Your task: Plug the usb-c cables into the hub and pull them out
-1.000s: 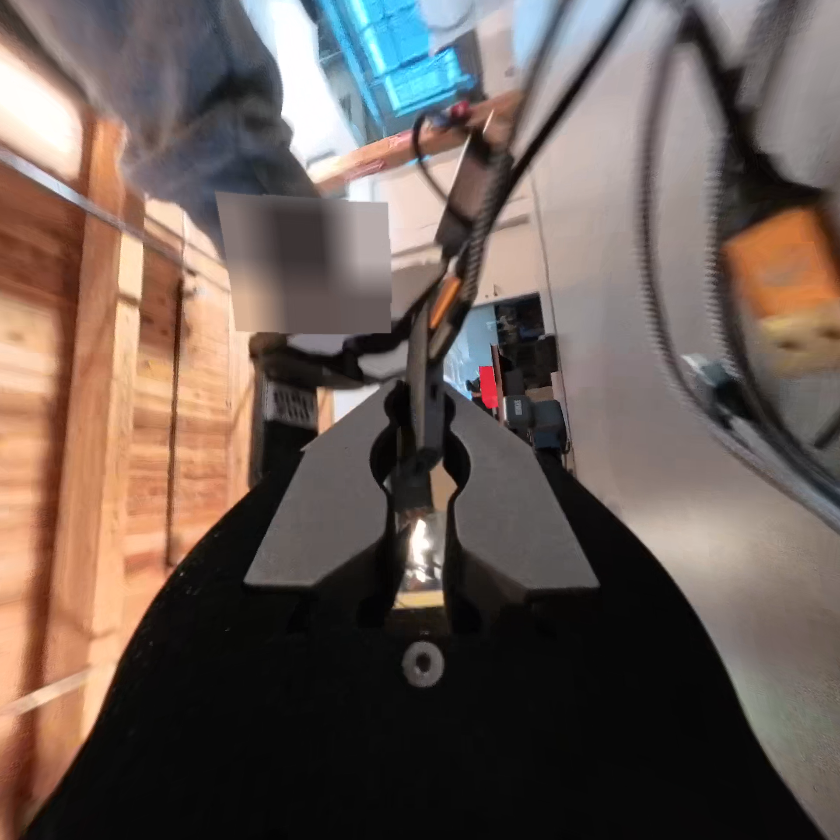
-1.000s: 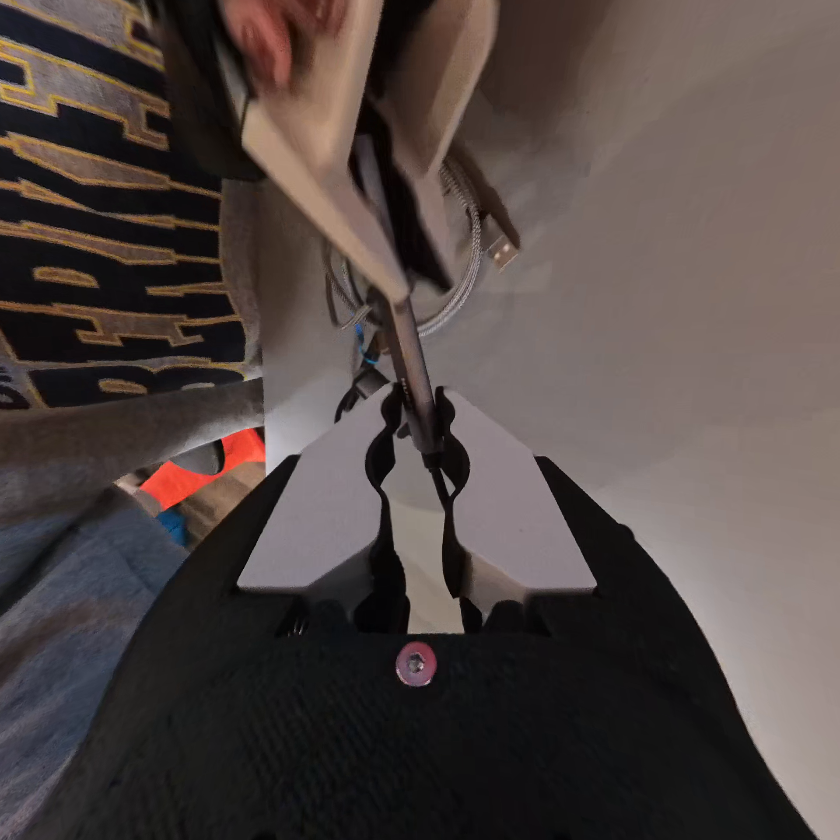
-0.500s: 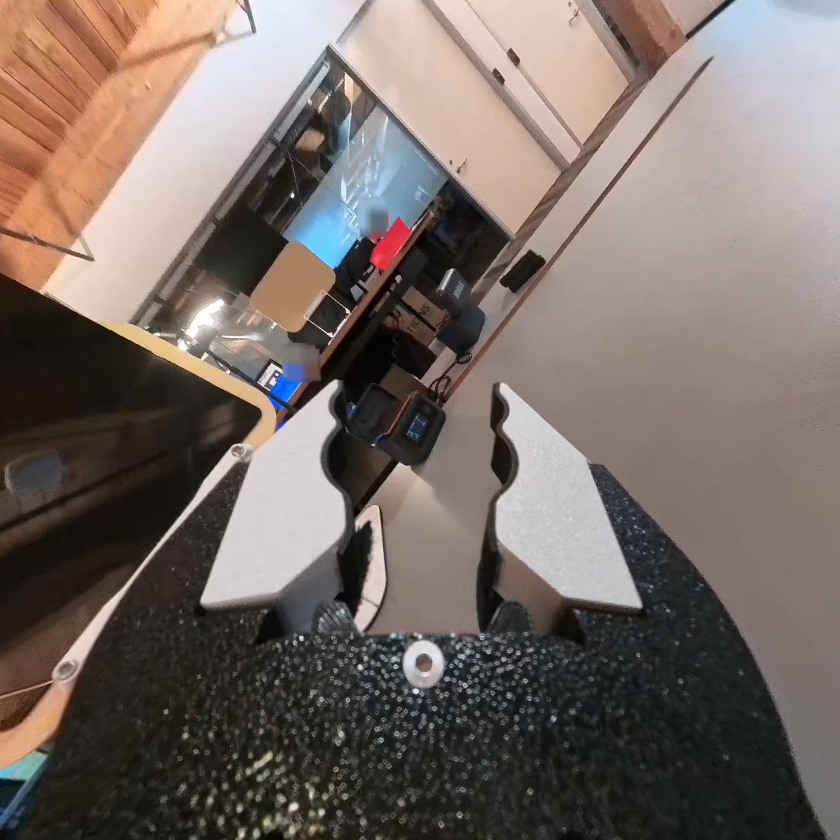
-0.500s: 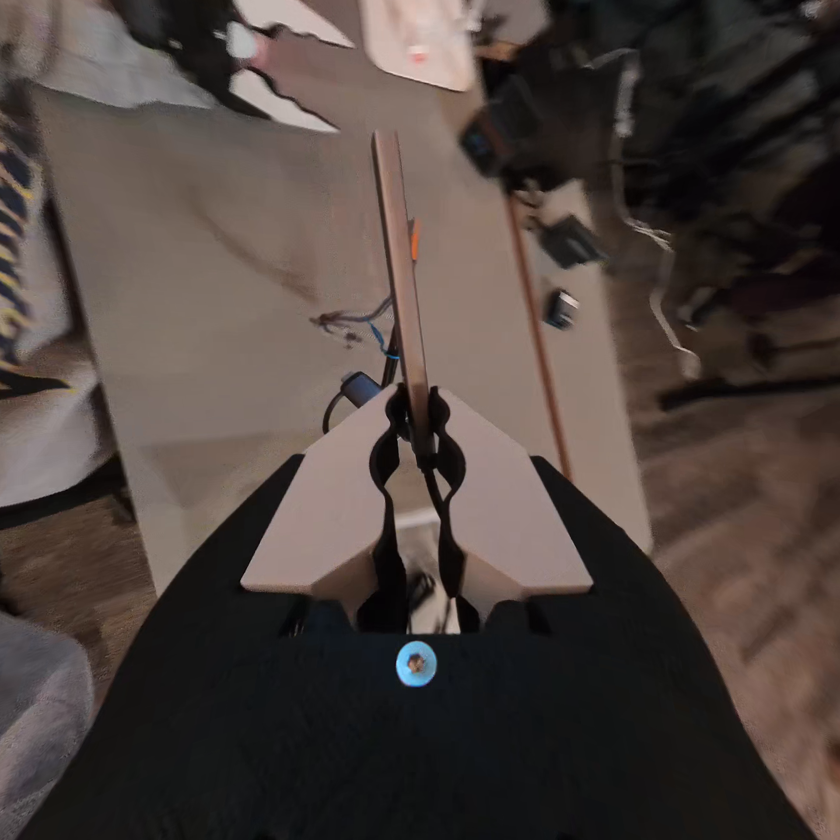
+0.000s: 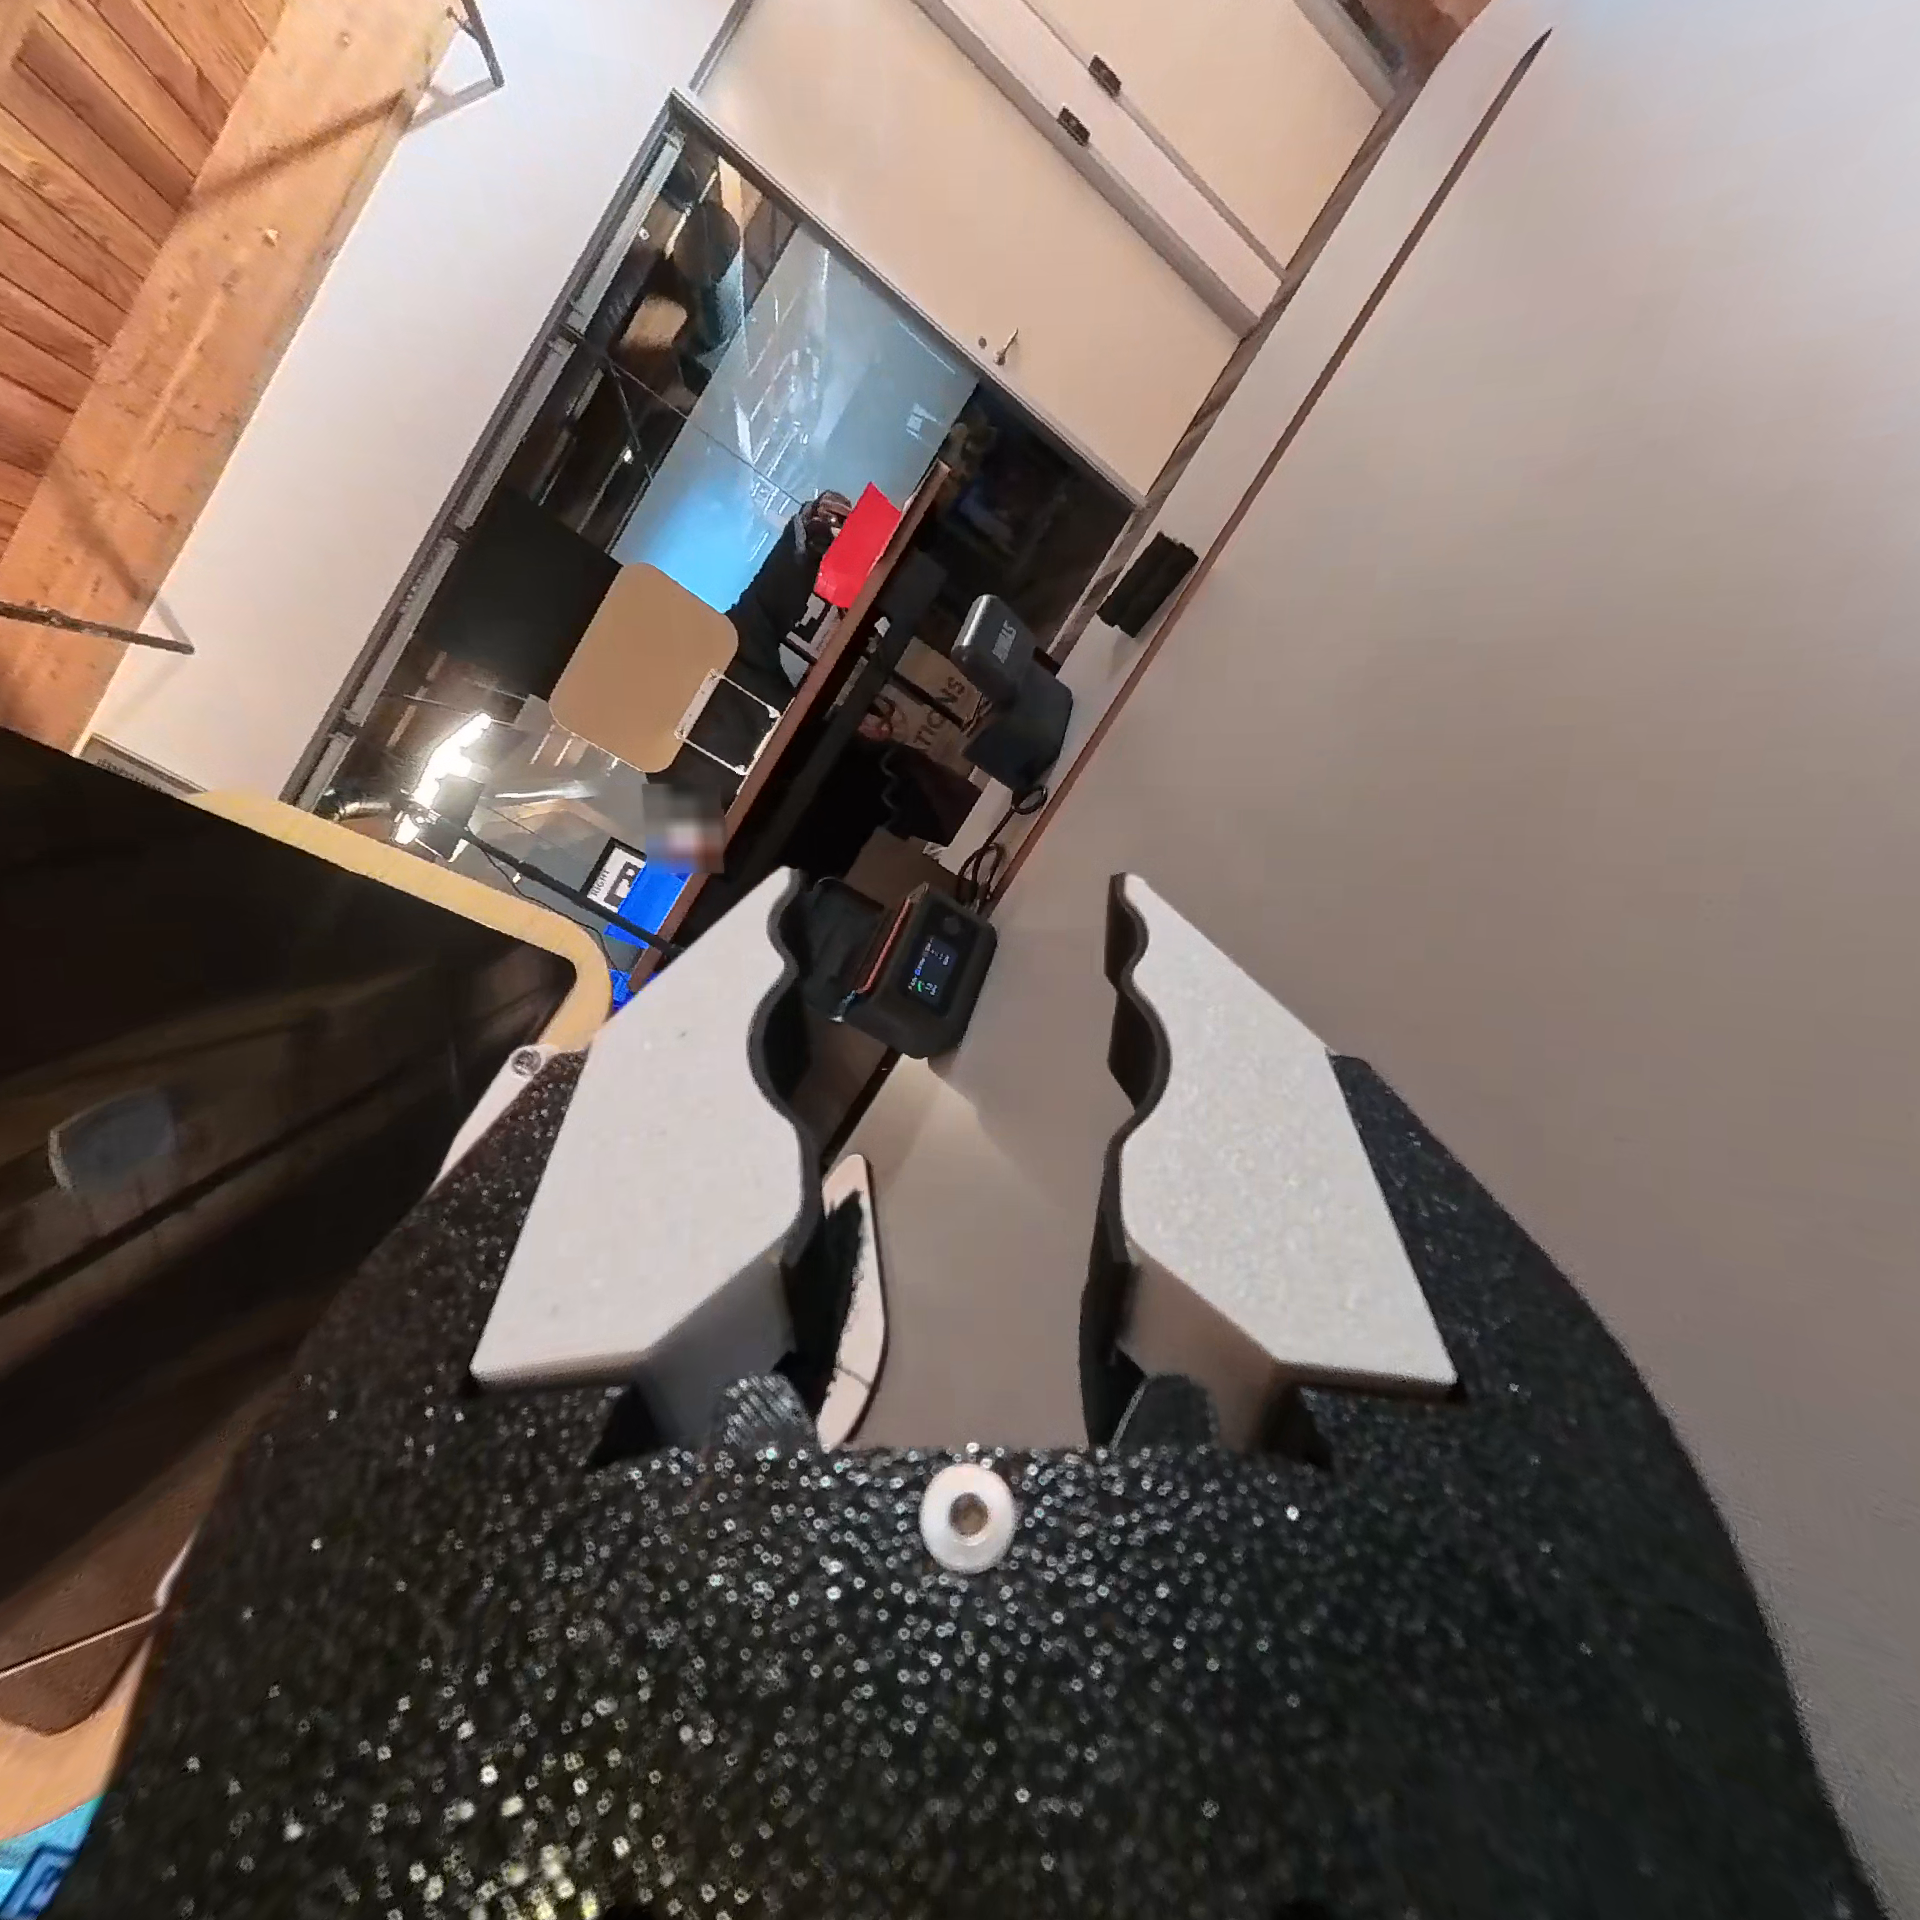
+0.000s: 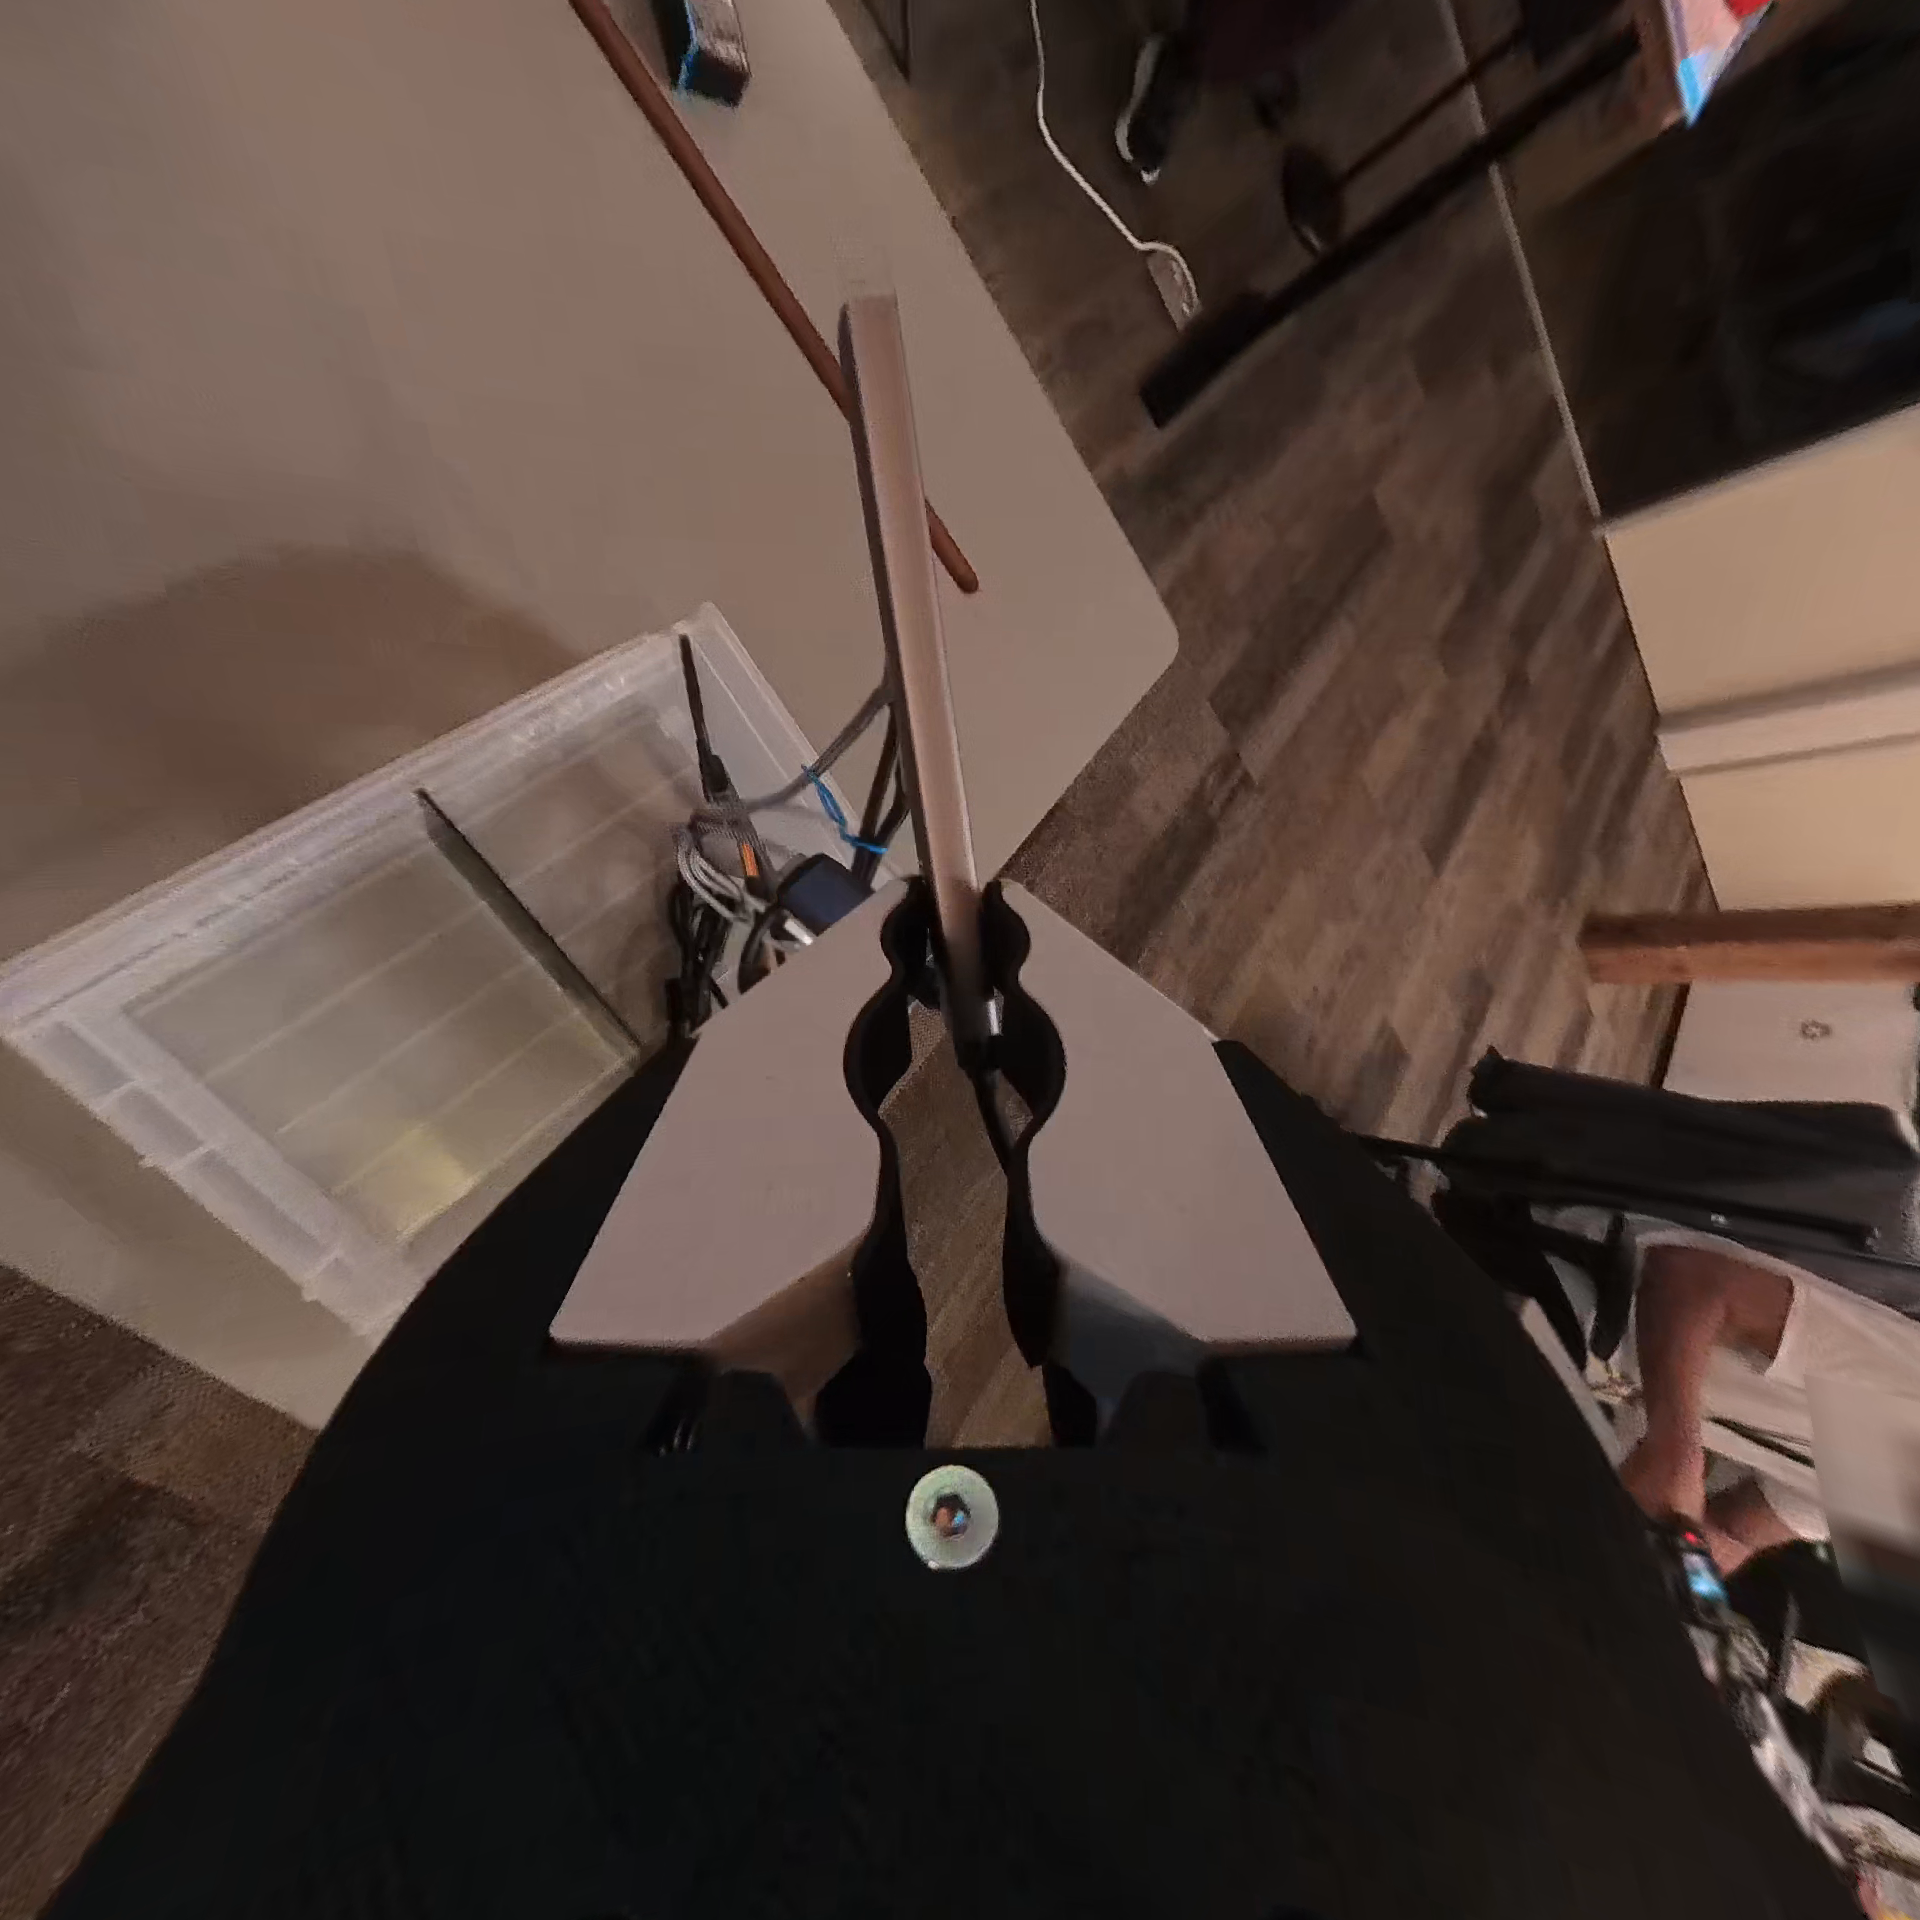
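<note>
In the right wrist view my right gripper (image 6: 951,904) is shut on the near end of the slim grey hub (image 6: 909,582). The hub shows edge-on and sticks out forward over the table's corner. Its short black lead (image 6: 995,1101) runs back between the fingers. Below it, a bundle of grey and black cables (image 6: 743,883) lies in one end of a clear plastic bin (image 6: 312,1029). In the left wrist view my left gripper (image 5: 956,914) is open and empty, tilted low over the white table (image 5: 1507,831). No cable or hub shows in that view.
A small black device with a lit screen (image 5: 920,977) stands on the table just past my left fingertips. A dark box with a pale wooden rim (image 5: 260,1039) is close on the left. Wood floor (image 6: 1403,675) lies beyond the table's corner. A person (image 6: 1745,1382) is at lower right. One gripper's finger ends stand about 60 cm off the other's.
One second ago my left gripper was shut on a cable plug; it has since opened, swung away and now holds still. My right gripper swung the hub to above the clear bin.
</note>
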### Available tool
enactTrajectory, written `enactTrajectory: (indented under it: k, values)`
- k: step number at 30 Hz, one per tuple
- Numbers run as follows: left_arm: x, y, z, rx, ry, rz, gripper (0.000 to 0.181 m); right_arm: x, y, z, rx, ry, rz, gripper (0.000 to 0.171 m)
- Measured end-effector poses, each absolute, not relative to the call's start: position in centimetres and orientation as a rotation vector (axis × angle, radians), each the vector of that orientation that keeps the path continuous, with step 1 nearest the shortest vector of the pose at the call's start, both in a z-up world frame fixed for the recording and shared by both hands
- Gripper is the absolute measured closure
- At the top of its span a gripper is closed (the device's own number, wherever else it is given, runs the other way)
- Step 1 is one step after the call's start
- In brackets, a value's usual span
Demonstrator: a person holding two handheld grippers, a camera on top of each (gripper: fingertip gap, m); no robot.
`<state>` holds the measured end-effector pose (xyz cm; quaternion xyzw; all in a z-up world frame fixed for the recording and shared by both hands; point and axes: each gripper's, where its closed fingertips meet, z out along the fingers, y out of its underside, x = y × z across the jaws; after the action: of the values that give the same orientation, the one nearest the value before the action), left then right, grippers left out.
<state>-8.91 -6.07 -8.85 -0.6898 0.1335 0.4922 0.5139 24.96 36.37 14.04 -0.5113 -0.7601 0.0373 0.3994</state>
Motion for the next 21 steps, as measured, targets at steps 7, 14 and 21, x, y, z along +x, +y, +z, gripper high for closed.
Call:
enactTrajectory:
  k: [7,14,21]
  values:
    - [-8.6,-6.1,-8.7,-1.661,0.333,1.187,0.128,24.9,38.5,3.1,-1.430,-2.059,-0.014,0.161]
    - [-8.2,-5.7,-9.1,-1.676,0.381,1.197,0.131,22.5,38.7,-5.2,-1.449,-2.198,-0.063,0.161]
    - [-7.9,-5.4,-9.5,-1.691,0.435,1.220,0.133,22.0,40.1,-10.1,-1.584,-2.283,-0.181,0.162]
